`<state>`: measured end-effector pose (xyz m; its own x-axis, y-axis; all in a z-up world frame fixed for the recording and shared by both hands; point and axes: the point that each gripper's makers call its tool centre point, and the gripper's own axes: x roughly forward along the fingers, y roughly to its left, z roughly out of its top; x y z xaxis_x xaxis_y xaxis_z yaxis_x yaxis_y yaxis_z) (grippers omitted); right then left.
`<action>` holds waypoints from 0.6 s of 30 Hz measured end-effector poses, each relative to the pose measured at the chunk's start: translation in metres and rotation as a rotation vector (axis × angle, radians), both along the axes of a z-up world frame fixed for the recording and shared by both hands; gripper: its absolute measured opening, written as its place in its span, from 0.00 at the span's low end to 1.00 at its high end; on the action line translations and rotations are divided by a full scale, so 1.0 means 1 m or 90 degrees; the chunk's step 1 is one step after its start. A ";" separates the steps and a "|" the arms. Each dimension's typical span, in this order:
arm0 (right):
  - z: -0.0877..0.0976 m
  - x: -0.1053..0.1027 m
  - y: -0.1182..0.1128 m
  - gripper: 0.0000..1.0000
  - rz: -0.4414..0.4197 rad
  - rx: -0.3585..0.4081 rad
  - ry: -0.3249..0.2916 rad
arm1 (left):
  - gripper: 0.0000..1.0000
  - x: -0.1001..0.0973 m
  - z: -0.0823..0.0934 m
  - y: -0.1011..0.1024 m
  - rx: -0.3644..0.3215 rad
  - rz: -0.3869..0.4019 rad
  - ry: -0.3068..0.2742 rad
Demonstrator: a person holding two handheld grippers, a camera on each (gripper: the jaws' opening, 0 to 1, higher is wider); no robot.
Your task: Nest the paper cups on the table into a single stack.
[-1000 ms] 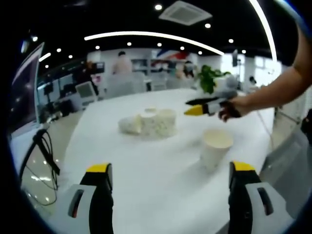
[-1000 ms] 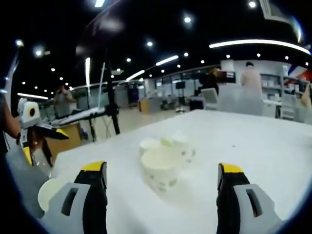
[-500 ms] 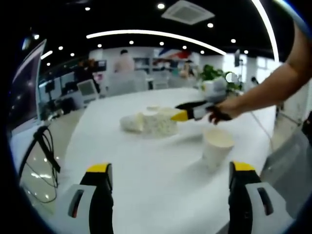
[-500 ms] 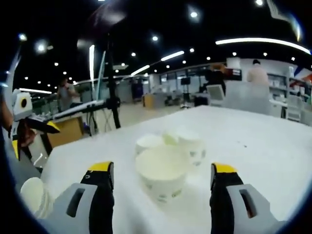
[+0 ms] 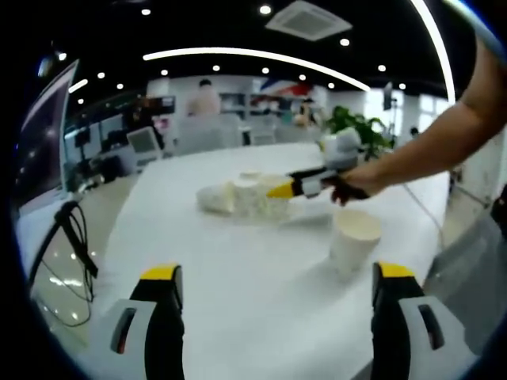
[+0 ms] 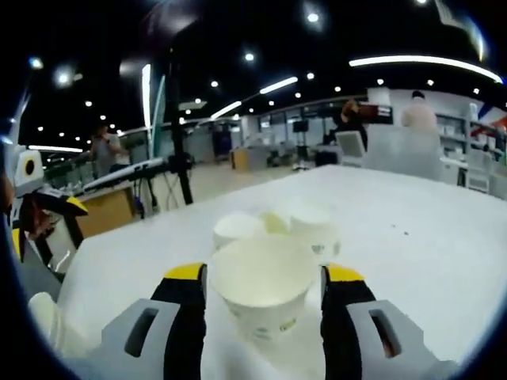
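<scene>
White counter (image 6: 412, 229): right gripper (image 6: 264, 279) jaws grasping nearest paper cup (image 6: 264, 293), cup cluster (image 6: 277, 226) just behind; left gripper (image 5: 273, 273) released, lone cup (image 5: 353, 239) beyond.

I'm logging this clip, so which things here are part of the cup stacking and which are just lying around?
Job: paper cup between the right gripper jaws; clustered cups; lone cup; left gripper.
Lying about: cable, potted plant.

open office, dark ceiling (image 5: 198, 24) with spotlights, desks (image 6: 119, 202) behind.
</scene>
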<state>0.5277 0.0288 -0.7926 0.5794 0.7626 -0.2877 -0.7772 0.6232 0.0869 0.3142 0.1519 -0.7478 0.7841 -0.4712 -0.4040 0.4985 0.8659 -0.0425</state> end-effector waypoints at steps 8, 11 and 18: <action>-0.002 0.003 -0.003 0.45 -0.004 -0.001 0.004 | 0.99 0.000 0.000 0.000 -0.001 -0.001 0.001; -0.001 0.003 -0.004 0.45 -0.005 0.002 0.004 | 0.99 0.000 0.000 0.000 -0.002 -0.001 0.002; 0.002 0.002 -0.004 0.44 -0.007 0.007 0.006 | 0.99 0.000 0.000 -0.001 0.000 -0.002 0.000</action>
<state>0.5296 0.0246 -0.7907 0.5850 0.7595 -0.2846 -0.7696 0.6305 0.1008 0.3140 0.1512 -0.7475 0.7825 -0.4736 -0.4043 0.5009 0.8644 -0.0433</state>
